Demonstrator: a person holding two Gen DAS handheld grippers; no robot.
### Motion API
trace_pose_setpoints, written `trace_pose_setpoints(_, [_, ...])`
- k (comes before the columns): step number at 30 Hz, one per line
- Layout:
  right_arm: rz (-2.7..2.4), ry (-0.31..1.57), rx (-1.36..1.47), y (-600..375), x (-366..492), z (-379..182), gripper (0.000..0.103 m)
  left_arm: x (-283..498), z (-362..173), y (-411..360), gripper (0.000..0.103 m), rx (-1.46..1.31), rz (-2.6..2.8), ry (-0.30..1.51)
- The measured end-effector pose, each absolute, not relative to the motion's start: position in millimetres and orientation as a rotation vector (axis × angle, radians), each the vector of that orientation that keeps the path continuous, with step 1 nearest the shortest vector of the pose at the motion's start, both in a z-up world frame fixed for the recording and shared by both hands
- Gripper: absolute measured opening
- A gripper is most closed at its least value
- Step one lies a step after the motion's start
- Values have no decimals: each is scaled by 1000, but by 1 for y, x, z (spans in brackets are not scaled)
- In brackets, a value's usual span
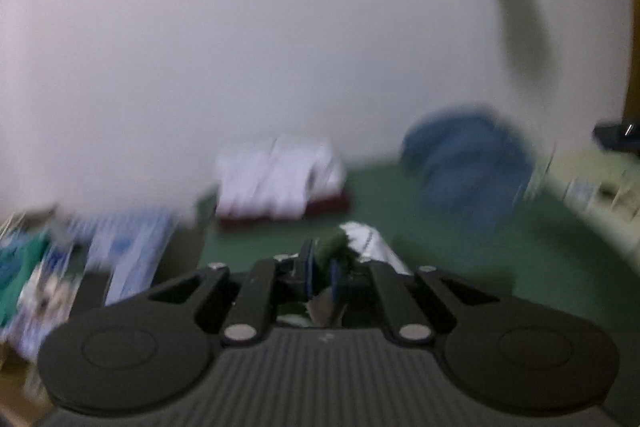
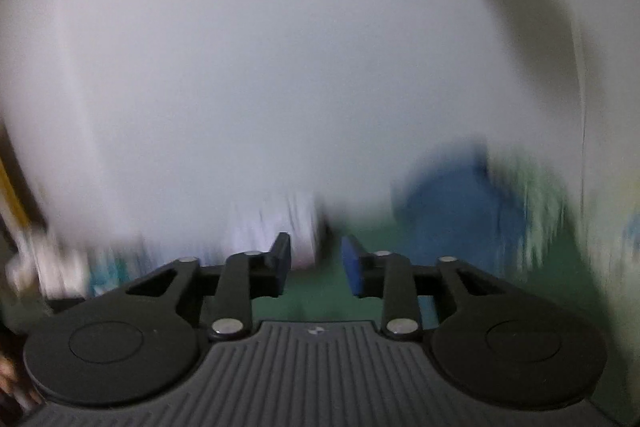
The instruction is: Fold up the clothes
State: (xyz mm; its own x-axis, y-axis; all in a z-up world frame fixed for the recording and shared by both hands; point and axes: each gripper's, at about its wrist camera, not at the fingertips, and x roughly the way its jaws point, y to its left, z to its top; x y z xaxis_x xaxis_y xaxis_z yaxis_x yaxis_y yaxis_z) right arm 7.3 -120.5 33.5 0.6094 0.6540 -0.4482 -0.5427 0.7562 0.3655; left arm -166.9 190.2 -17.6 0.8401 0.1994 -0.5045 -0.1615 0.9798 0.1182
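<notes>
In the left wrist view my left gripper [image 1: 320, 267] is shut on a green and white garment [image 1: 340, 241]; a bunch of it sticks out between the blue pads and white cloth trails to the right. In the blurred right wrist view my right gripper [image 2: 316, 263] is open, and only the green surface [image 2: 316, 295] shows between its fingers. A folded white stack [image 1: 280, 183] lies on a dark red piece [image 1: 332, 205] ahead of the left gripper. A crumpled blue garment [image 1: 472, 163] is heaped at the right, and shows as the blue heap [image 2: 452, 211] in the right wrist view.
The green surface [image 1: 480, 259] runs back to a white wall [image 1: 240, 27]. At the left lie blue-and-white patterned cloth [image 1: 128, 251] and a teal-green piece [image 1: 20, 267]. A dark object [image 1: 616, 135] sits at the far right edge.
</notes>
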Motion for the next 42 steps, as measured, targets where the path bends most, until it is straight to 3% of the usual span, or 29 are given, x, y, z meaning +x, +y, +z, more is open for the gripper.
trace_pose_setpoints(5, [737,902,156,-74,12,-71,43,-239,-64,239,3,-27,293,683])
trace_pose_setpoints(10, [726,871,-54,-14,-8,-100,74,-266,-55,281,4,-113,430,697])
trace_pose_setpoints(14, [642,890,-182,8,-16,-106,71,-274,-42,283,6,-118,439,647])
trace_pose_setpoints(22, [625,979,26,-22,-23,-128,79,-254,-50,297,7,-147,397,661])
trace_pose_setpoints(24, [611,974,102,-17,-27,-136,77,-241,-49,300,7,-140,368,641])
trace_pose_setpoints(25, [600,947,121,-15,-30,-137,61,-235,-46,300,6,-134,360,622])
trace_pose_setpoints(26, [587,930,122,-11,-32,-136,38,-229,-42,300,6,-131,357,597])
trace_pose_setpoints(27, [582,935,135,-10,-32,-134,7,-224,-36,302,6,-132,349,569])
trace_pose_setpoints(31, [659,832,433,-51,-32,-77,6,-215,5,309,6,-158,279,440])
trace_pose_setpoints(36, [701,399,566,-110,-65,52,3,-232,79,307,6,-118,200,267])
trace_pose_setpoints(42, [704,-24,620,-162,-128,148,3,-279,153,300,7,-88,109,26])
